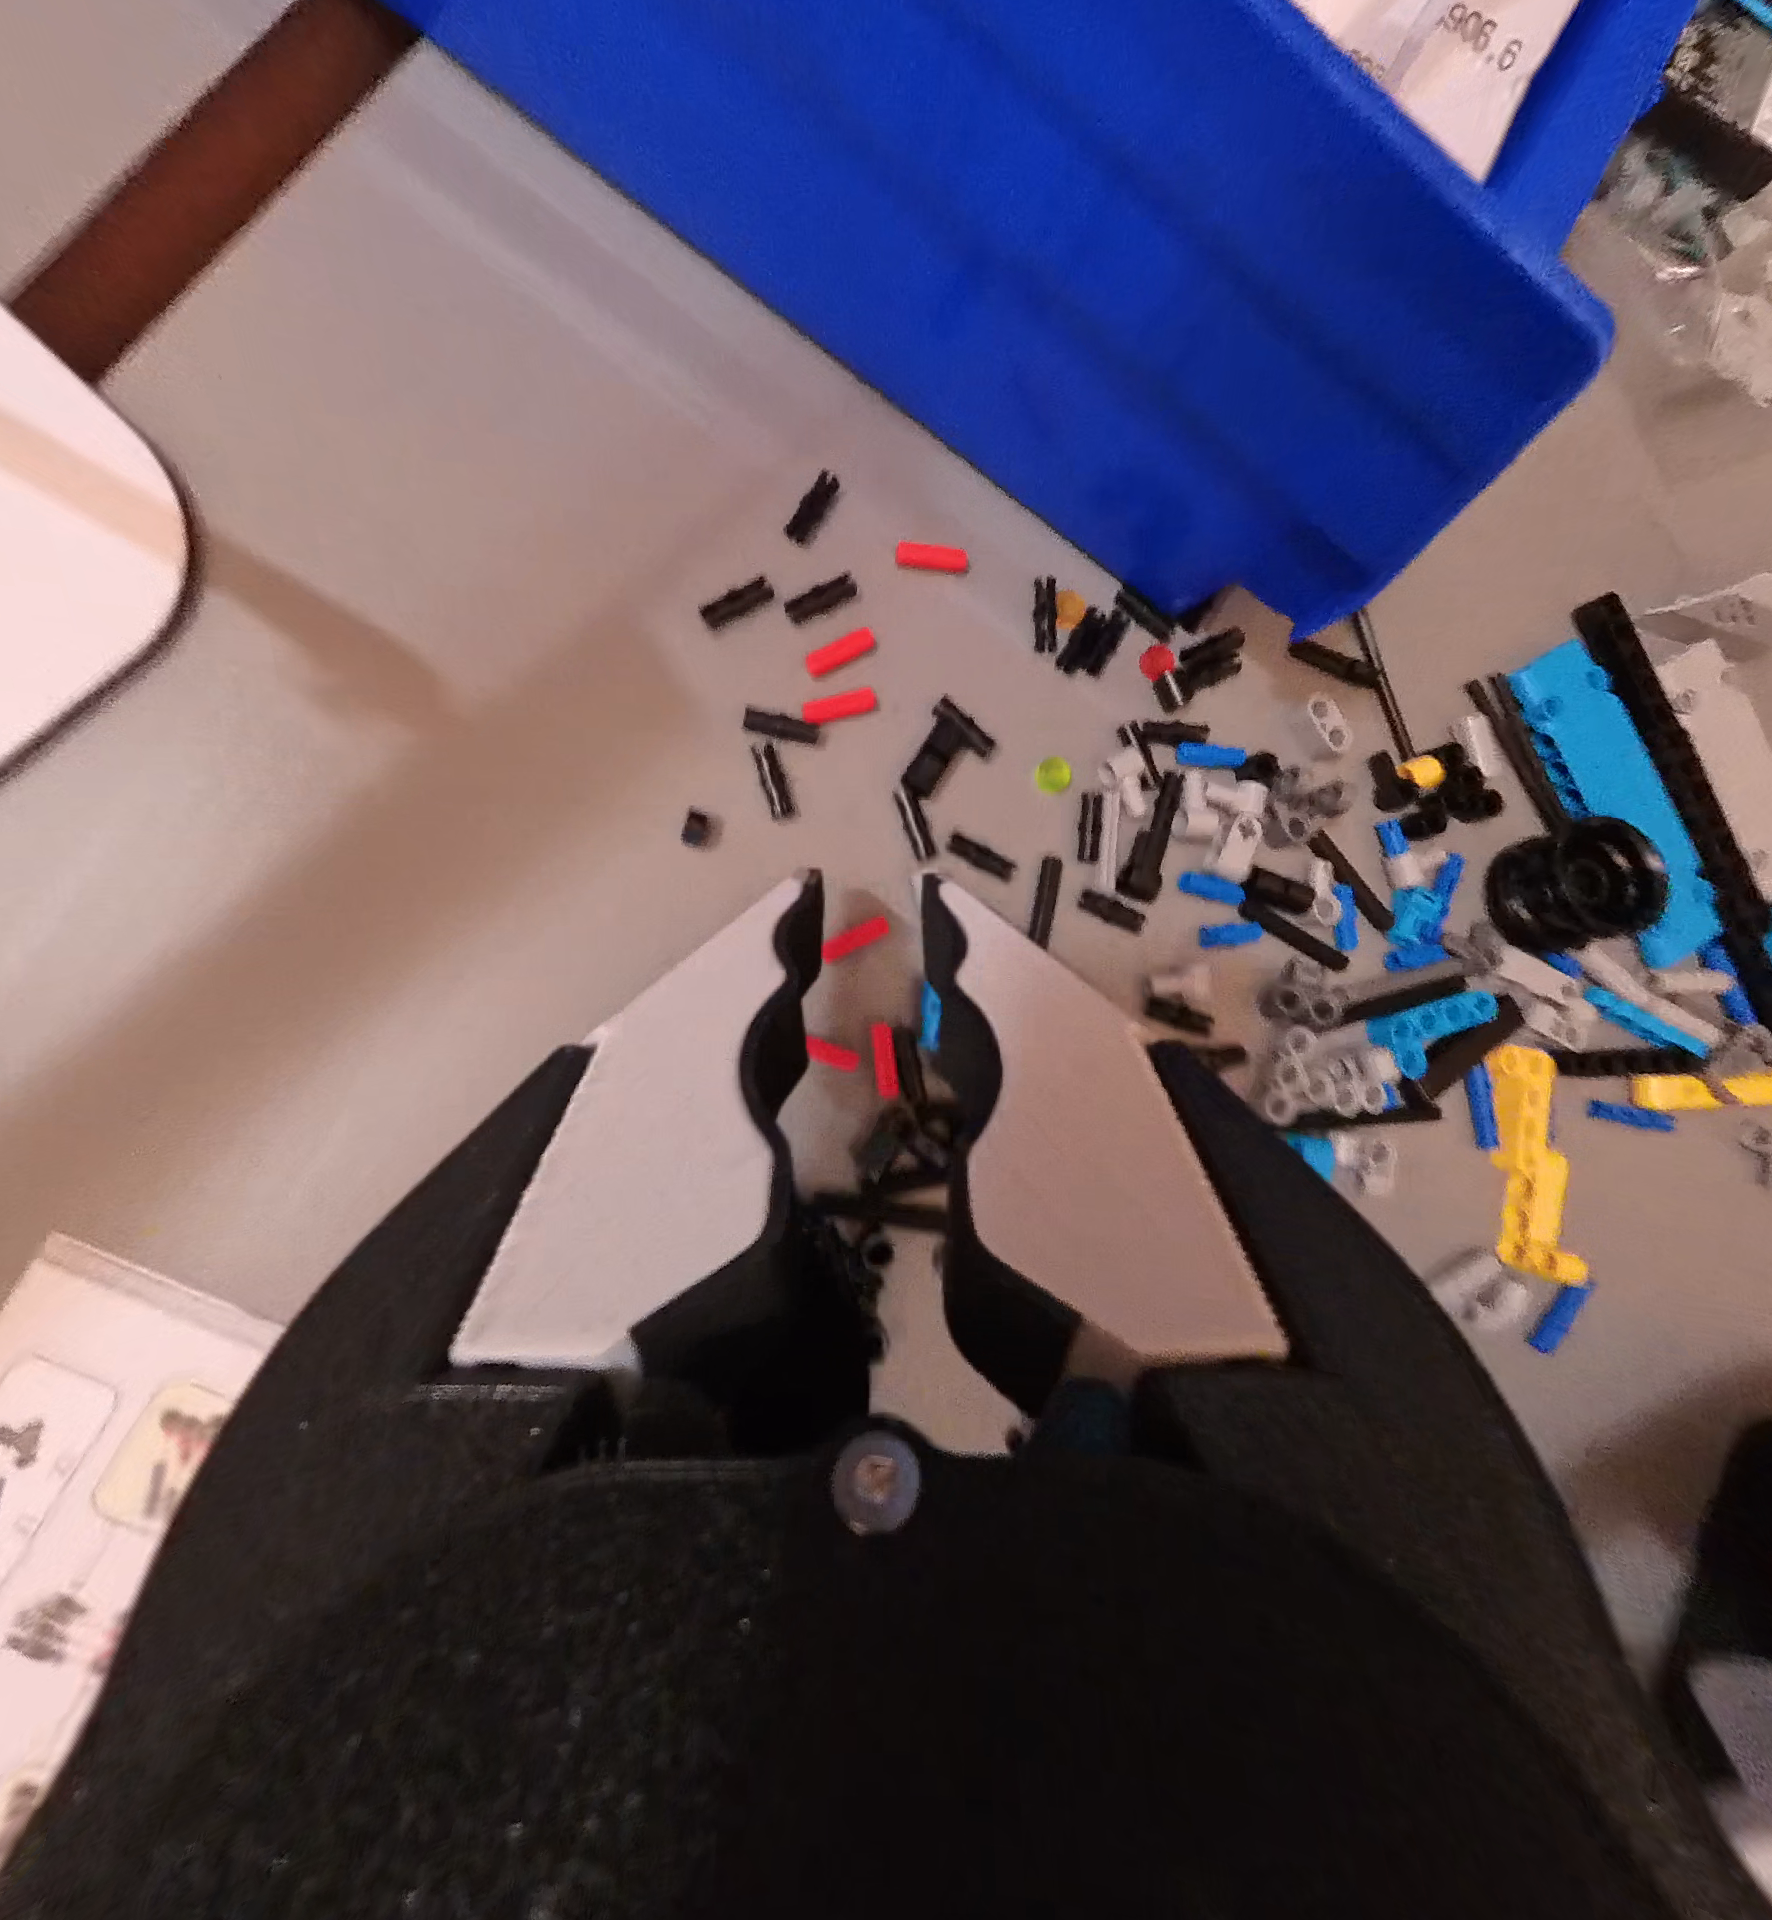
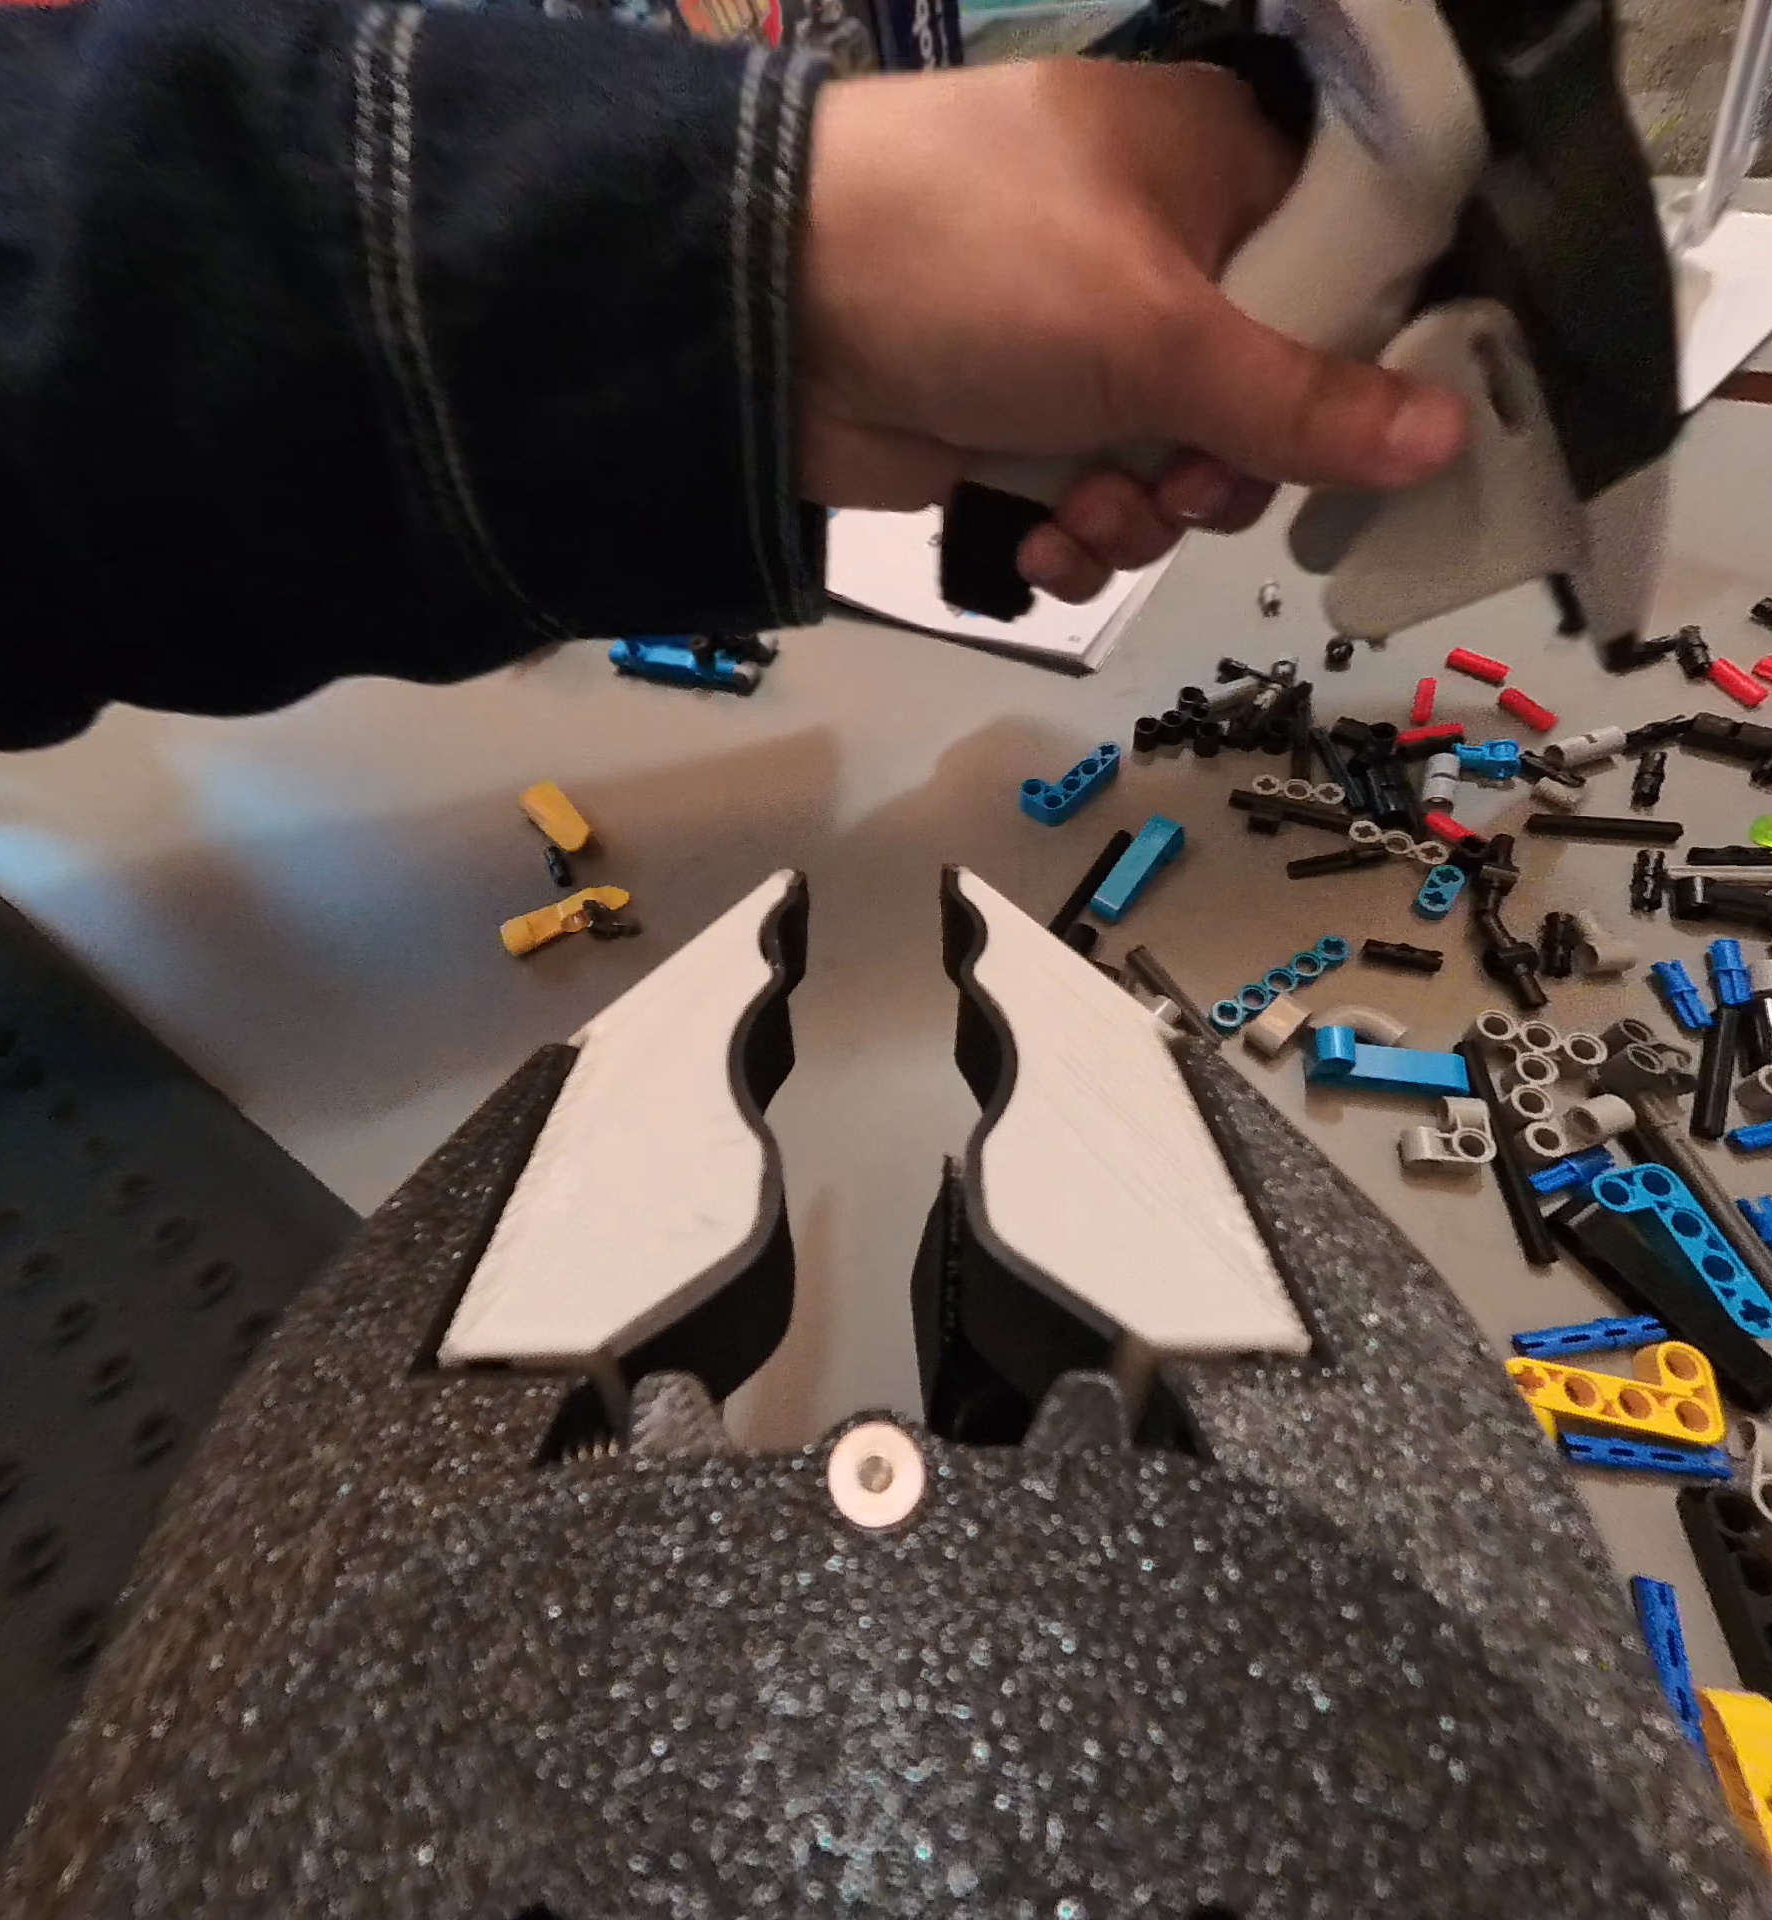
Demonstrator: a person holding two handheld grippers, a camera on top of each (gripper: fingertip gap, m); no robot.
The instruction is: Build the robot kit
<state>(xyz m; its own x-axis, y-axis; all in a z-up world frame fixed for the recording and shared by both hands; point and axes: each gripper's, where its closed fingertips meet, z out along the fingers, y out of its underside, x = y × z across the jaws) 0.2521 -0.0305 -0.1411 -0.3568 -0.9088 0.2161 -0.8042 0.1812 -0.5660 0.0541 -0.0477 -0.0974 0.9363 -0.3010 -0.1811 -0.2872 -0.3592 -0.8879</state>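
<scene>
My left gripper [image 1: 868, 883] is open and empty, hovering above small red pins [image 1: 854, 937] and black pins [image 1: 903, 1143] scattered on the grey table [image 1: 394, 727]. More red pins [image 1: 840, 652] and black pins [image 1: 820, 600] lie just ahead. My right gripper [image 2: 874, 878] is open and empty over bare table [image 2: 342, 810], left of a spread of black, blue and grey building pieces [image 2: 1547, 1091]. In the right wrist view a hand [image 2: 1048, 301] holds the left gripper's handle [image 2: 1464, 436] above the red pins [image 2: 1526, 707].
A blue bin [image 1: 1069, 260] stands beyond the pins. A partly built blue and black model with a black wheel [image 1: 1578, 883] and yellow beams [image 1: 1526, 1174] lie right. An instruction sheet [image 1: 40, 1507] lies lower left. Yellow pieces [image 2: 555, 816] and a booklet [image 2: 965, 603] lie farther off. The left gripper's tips are roughly 20 centimeters from the right gripper's.
</scene>
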